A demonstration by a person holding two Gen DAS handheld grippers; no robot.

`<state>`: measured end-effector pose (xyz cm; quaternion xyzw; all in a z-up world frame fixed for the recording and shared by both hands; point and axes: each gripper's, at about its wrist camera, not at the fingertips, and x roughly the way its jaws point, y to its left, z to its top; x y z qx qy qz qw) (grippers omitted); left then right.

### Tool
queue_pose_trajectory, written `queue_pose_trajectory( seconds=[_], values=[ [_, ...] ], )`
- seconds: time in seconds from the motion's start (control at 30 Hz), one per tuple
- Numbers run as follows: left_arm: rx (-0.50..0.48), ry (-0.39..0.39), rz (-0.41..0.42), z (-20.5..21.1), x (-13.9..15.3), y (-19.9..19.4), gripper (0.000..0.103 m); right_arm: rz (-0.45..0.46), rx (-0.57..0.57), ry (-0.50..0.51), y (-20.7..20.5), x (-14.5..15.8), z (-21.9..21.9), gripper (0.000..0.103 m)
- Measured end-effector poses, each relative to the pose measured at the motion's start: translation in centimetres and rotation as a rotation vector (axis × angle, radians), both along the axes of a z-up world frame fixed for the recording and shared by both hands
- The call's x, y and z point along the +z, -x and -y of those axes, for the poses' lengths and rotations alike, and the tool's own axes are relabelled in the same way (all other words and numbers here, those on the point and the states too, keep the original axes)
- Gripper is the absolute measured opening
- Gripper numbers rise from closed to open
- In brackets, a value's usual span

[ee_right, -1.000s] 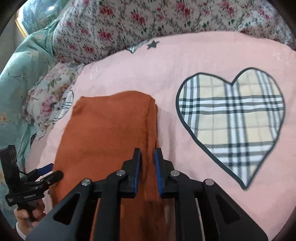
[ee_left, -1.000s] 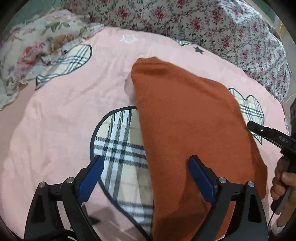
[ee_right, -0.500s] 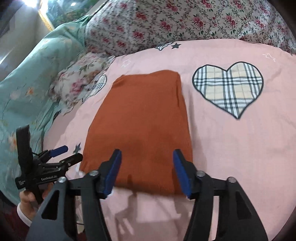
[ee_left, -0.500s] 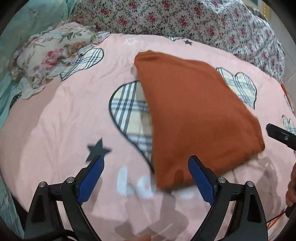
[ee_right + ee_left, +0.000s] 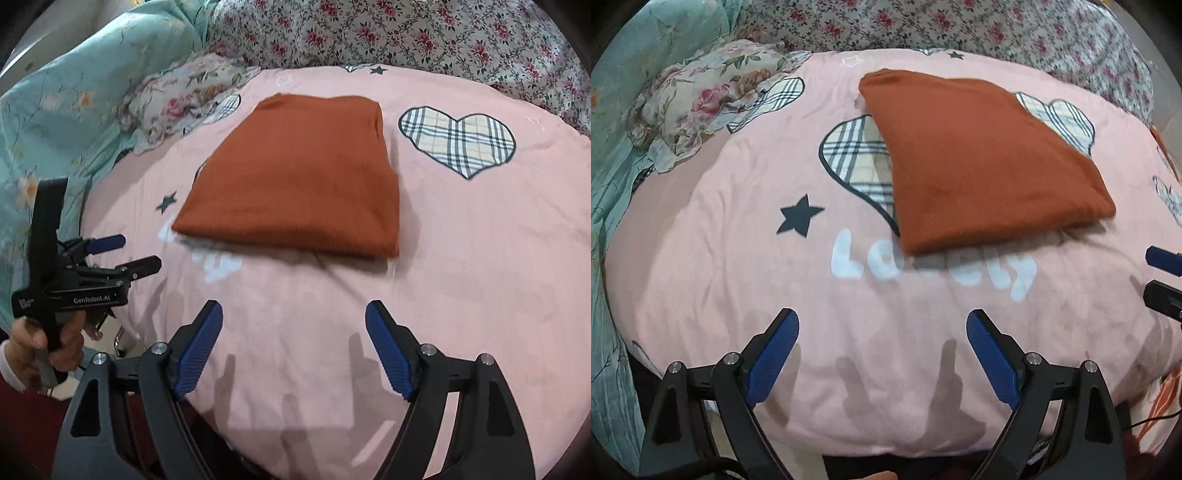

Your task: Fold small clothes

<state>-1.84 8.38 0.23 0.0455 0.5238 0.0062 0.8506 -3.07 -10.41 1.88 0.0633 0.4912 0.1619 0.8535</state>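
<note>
Garment first: the rust-orange folded cloth (image 5: pixel 303 173) lies flat on the pink bedspread (image 5: pixel 461 258), beside the plaid heart (image 5: pixel 458 142) and just above the white lettering (image 5: pixel 934 269). Your left gripper (image 5: pixel 882 354) has its jaws spread wide with nothing between them; your right gripper (image 5: pixel 294 345) is opening its jaws, also empty, both well short of the cloth. Judging by the neat edges, this fold looks finished, so keep both grippers clear of the cloth and avoid dragging its near hem.
</note>
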Motion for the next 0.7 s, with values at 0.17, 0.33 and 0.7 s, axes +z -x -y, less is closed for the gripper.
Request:
queue_pose_trajectory(
  seconds=[0.17,0.33,0.7],
  values=[
    [-0.025,-0.009,-0.025,0.3,-0.2,1.4,0.093,-0.031,-0.014,-0.007,1.3,-0.5,0.2,0.081],
    [-0.03,-0.035,-0.013,0.4,-0.1,1.4,0.093,-0.039,-0.023,-0.012,1.2,-0.7,0.1,0.081],
    [-0.022,-0.011,0.023,0.8,0.3,-1.4,0.094,-0.024,-0.018,-0.014,-1.4,-1.2,-1.2,0.083]
  ],
)
